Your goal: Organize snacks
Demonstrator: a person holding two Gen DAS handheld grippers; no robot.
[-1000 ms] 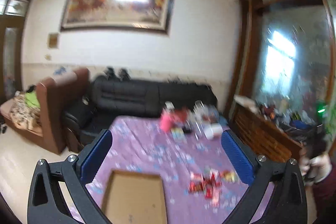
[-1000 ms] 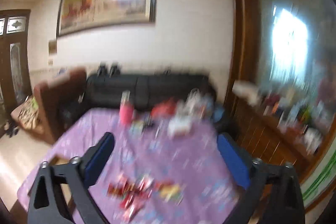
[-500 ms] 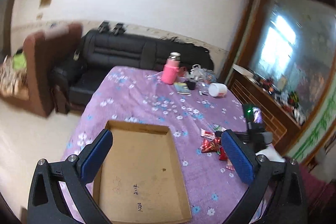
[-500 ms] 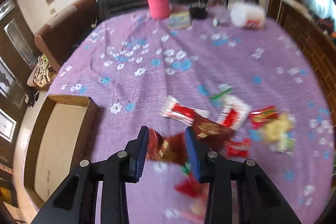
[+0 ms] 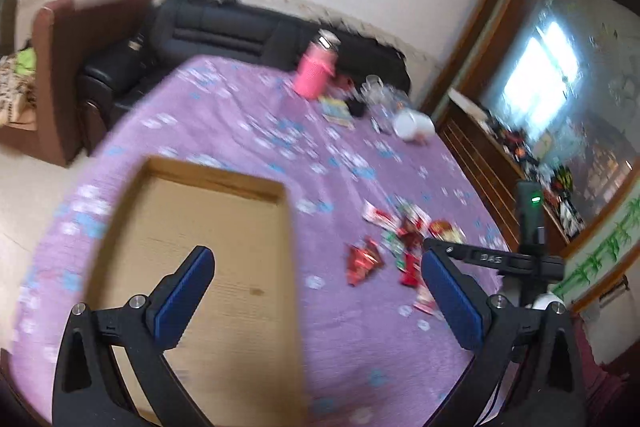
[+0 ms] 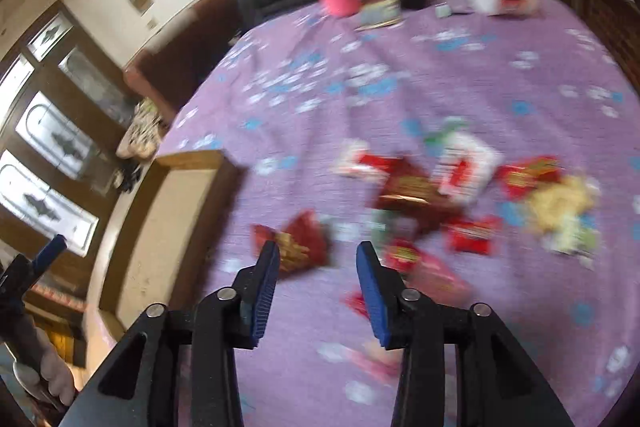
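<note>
table: purple floral cloth, fills most of both views
cardboard tray: flat open box, near-left on the table, nothing visible inside; in the right wrist view it sits at left
snack pile: loose red, white and yellow packets, near-right on the table, well apart from the tray; blurred
pink bottle: upright at far edge, with a white jar on its side to its right
left gripper: over the tray's near-right part, jaws wide apart, nothing between
right gripper: above the near-left edge of the pile, jaws partly apart and opening, nothing gripped
dark red packet: lies alone left of the pile, just beyond the right gripper's left fingertip
</note>
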